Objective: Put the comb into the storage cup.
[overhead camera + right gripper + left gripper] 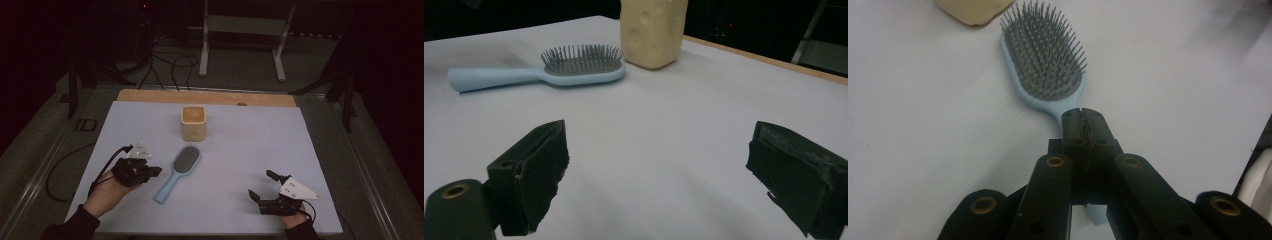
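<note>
At the left of the high view, the person's left hand (107, 192) holds the left gripper (152, 171) low over the pale blue-white sheet (240, 150) that covers the wooden table (150, 95), its tips pointing right toward the brush. In the left gripper view its two black jaws are pressed together with nothing between them, their tips over the neck where the handle meets the head. Just beside that gripper lies the light blue plastic paddle hairbrush with grey bristles (180, 170), flat on the sheet with bristles up, its handle slanting toward the near left and its oval head toward the far right. Beyond the brush head, near but apart from it, stands the cream-yellow square-sided cup with round dimples in its walls (193, 123), upright and with its mouth facing up; the right gripper view shows it (653, 30) standing just behind the brush (539, 72). Well apart at the right, near the sheet's front edge, the right gripper (264, 185) sits in the person's right hand (295, 220), its jaws spread wide and holding nothing, bare sheet between them.
</note>
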Demonstrator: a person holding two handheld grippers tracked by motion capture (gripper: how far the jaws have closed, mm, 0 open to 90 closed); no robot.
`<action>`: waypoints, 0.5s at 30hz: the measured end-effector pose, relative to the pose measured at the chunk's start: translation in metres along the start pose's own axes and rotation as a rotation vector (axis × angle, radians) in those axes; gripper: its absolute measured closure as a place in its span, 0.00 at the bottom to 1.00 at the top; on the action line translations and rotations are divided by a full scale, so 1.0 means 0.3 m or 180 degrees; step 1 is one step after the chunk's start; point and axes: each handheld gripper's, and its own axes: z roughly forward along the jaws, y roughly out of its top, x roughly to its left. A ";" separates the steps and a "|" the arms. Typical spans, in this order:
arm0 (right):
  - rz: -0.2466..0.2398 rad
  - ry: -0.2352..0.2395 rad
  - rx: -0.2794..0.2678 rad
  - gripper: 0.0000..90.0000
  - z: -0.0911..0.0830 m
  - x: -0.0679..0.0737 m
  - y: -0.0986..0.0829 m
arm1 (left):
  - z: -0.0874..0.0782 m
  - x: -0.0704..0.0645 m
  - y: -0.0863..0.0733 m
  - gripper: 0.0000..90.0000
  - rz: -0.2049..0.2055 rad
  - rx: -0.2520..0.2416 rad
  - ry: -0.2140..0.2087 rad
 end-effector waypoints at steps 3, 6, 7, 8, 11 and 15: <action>0.0015 -0.0003 0.0000 0.10 0.000 0.000 0.000 | 0.006 -0.003 0.014 0.99 -0.0093 -0.0003 -0.0001; -0.0001 -0.0004 -0.0011 0.10 0.000 -0.001 0.001 | 0.023 -0.005 0.022 0.99 -0.0270 0.0048 0.0020; 0.0007 -0.0001 -0.0007 0.10 0.000 -0.001 0.001 | 0.031 -0.007 0.024 0.99 -0.0303 0.0056 0.0021; 0.0010 0.0006 0.0002 0.10 0.001 0.000 0.000 | 0.041 -0.011 0.024 0.99 -0.0344 0.0063 0.0015; -0.0009 0.0017 0.0009 0.10 0.001 0.003 0.000 | 0.061 -0.017 0.024 0.94 -0.0369 0.0058 0.0007; -0.0015 0.0021 0.0011 0.10 0.001 0.004 0.001 | 0.100 -0.028 0.019 0.84 -0.0436 0.0047 0.0060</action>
